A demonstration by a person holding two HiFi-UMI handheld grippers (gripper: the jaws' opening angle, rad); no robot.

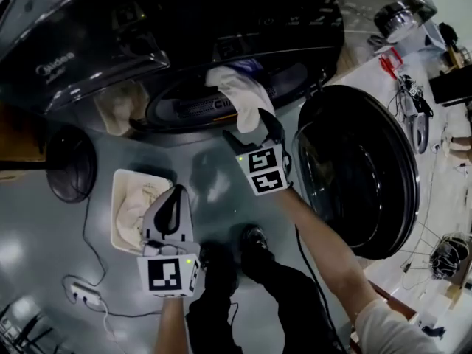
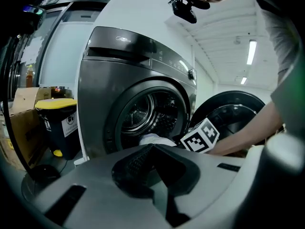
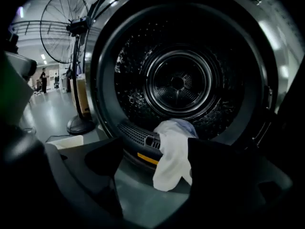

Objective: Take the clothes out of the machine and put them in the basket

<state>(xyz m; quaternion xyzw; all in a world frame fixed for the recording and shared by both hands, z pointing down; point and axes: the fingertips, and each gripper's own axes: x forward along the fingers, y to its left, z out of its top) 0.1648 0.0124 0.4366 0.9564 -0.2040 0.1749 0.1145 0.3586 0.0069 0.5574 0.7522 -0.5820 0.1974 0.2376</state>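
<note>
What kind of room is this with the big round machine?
Probably a workshop or test hall, not a home laundry room: the washing machine stands open in a big space with strip lights, a tall floor fan and cardboard boxes nearby.

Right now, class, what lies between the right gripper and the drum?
A white cloth draped over the drum's rim, before the right gripper's open jaws; the right gripper view shows it.
</note>
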